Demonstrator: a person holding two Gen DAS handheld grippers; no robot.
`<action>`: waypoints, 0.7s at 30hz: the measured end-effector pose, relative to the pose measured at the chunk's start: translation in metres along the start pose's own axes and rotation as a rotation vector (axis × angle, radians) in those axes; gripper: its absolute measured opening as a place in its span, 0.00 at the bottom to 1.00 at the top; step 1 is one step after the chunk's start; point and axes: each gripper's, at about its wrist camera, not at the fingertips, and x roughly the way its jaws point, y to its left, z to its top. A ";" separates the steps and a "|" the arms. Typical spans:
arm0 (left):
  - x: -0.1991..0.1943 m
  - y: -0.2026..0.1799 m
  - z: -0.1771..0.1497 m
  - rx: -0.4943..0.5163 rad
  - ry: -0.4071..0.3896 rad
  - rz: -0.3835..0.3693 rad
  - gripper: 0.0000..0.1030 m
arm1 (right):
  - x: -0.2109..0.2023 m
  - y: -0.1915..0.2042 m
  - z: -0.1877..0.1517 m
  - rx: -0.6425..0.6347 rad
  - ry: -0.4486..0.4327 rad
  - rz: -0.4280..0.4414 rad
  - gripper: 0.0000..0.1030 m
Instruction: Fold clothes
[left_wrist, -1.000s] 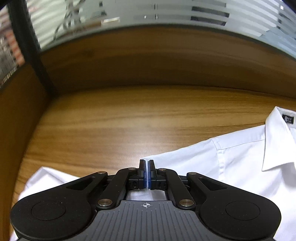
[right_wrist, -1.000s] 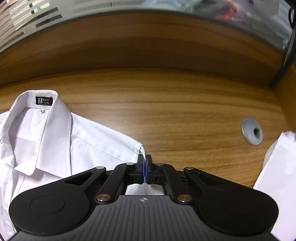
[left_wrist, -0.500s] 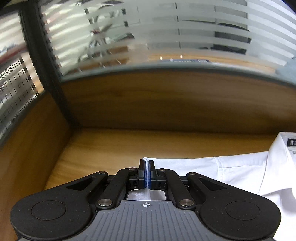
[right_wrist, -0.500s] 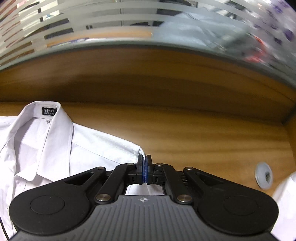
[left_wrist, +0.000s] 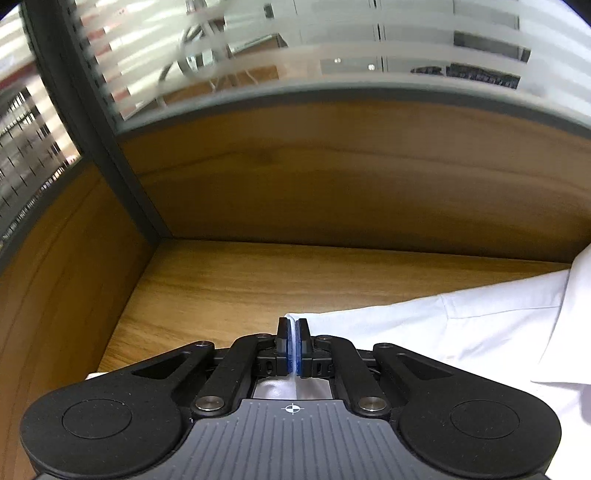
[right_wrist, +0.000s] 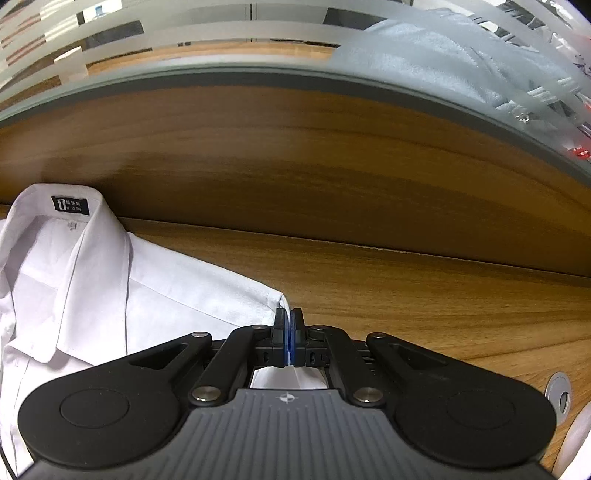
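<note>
A white collared shirt lies on the wooden desk, its collar with a black label close to the back panel. My right gripper is shut on the shirt's right shoulder corner, with white cloth between the pads. In the left wrist view the same shirt stretches off to the right, and my left gripper is shut on its left shoulder corner. Both pinched corners sit a little above the desk. The lower part of the shirt is hidden behind the gripper bodies.
A wooden back panel topped by striped frosted glass runs along the desk's far edge. A dark post and a side panel close the left corner. A grey cable grommet and another white cloth lie at the right.
Both grippers have moved toward the back panel with the shoulder corners in them. The collar now lies near the panel and more frosted glass fills the top of both views.
</note>
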 end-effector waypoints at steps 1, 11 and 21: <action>0.001 0.000 -0.002 0.000 0.006 -0.003 0.05 | 0.000 0.000 0.000 0.000 0.003 -0.001 0.02; -0.028 0.018 0.004 -0.096 -0.010 -0.190 0.54 | -0.072 -0.009 -0.005 0.060 -0.147 0.011 0.27; -0.096 -0.037 -0.013 0.079 0.115 -0.511 0.55 | -0.204 -0.072 -0.085 0.222 -0.087 -0.003 0.34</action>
